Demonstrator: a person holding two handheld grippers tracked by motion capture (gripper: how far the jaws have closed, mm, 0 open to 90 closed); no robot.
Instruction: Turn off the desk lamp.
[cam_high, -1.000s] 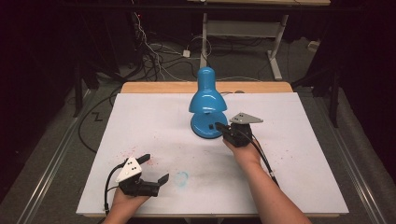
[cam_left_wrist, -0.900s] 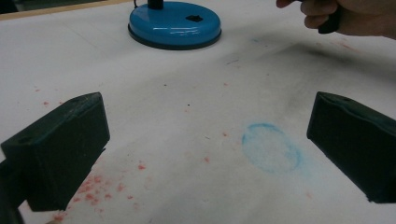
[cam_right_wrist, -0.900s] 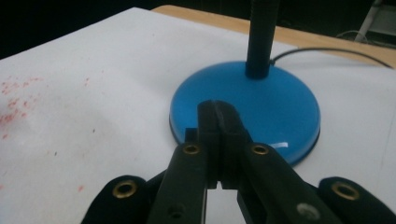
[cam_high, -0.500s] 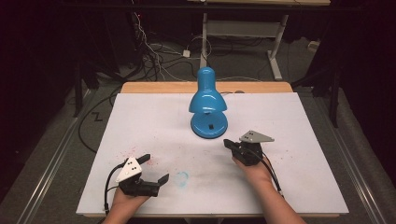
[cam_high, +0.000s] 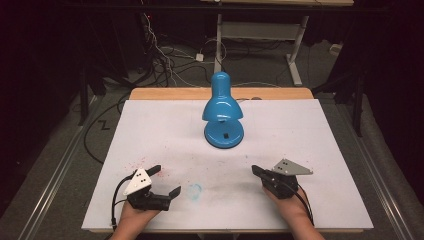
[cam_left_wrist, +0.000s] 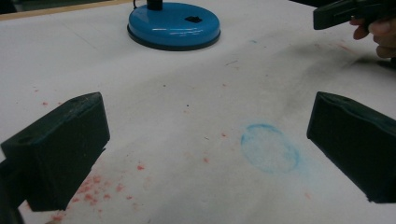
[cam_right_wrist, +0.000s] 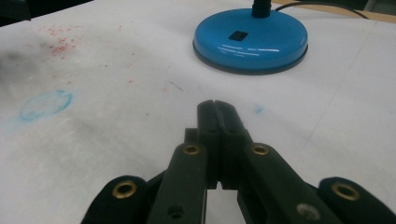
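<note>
lamp (cam_high: 223, 112): glossy blue, smooth, looks like enamelled metal | table (cam_high: 320, 135): matt white sheet, smudged and red-speckled; bare wood strip behind the lamp | right gripper (cam_right_wrist: 217, 112): matt black plastic, brass-coloured rivets

No text, label, brand or number can be read on anything here. The blue lamp's base (cam_right_wrist: 251, 41) carries a small dark square and pale streaks, none of them legible as writing. At about 8 o'clock from it, a faint blue ring (cam_left_wrist: 270, 148) stains the white tabletop (cam_high: 320, 145); it is a smudge, not a sign.
</note>
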